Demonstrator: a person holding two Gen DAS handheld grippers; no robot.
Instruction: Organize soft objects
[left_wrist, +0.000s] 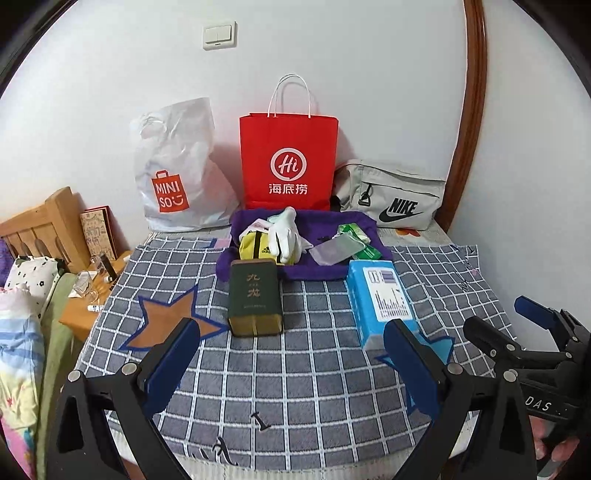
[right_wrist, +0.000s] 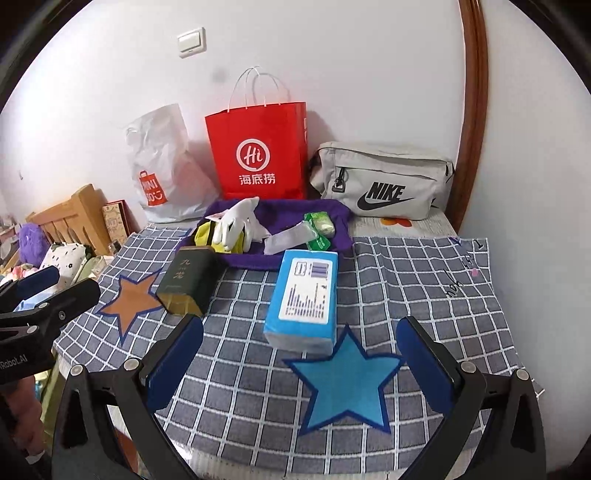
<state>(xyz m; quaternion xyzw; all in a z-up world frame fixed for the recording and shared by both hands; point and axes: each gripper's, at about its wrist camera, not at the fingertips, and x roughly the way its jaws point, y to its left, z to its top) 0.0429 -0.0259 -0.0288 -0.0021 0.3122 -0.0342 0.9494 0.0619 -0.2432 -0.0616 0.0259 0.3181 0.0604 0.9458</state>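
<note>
A dark green tissue pack (left_wrist: 254, 301) (right_wrist: 187, 283) lies on the checked cloth beside a brown star patch (left_wrist: 166, 321) (right_wrist: 130, 297). A blue tissue pack (left_wrist: 382, 301) (right_wrist: 303, 299) lies to its right, just beyond a blue star patch (right_wrist: 345, 380). Behind them a purple tray (left_wrist: 314, 272) (right_wrist: 332, 212) holds a white glove (left_wrist: 282, 232) (right_wrist: 236, 218), a yellow pouch (left_wrist: 255, 248) and green packets (left_wrist: 356, 240) (right_wrist: 319, 225). My left gripper (left_wrist: 291, 358) stands open, short of the green pack. My right gripper (right_wrist: 301, 356) stands open, short of the blue pack. Nothing is between either pair of jaws.
A Miniso plastic bag (left_wrist: 177, 173) (right_wrist: 162, 166), a red paper bag (left_wrist: 290, 162) (right_wrist: 260, 155) and a grey Nike pouch (left_wrist: 393, 195) (right_wrist: 384, 181) line the wall. A wooden bedside stand (left_wrist: 92, 295) with bottles and bedding sit left. A brown door frame (left_wrist: 469, 110) stands right.
</note>
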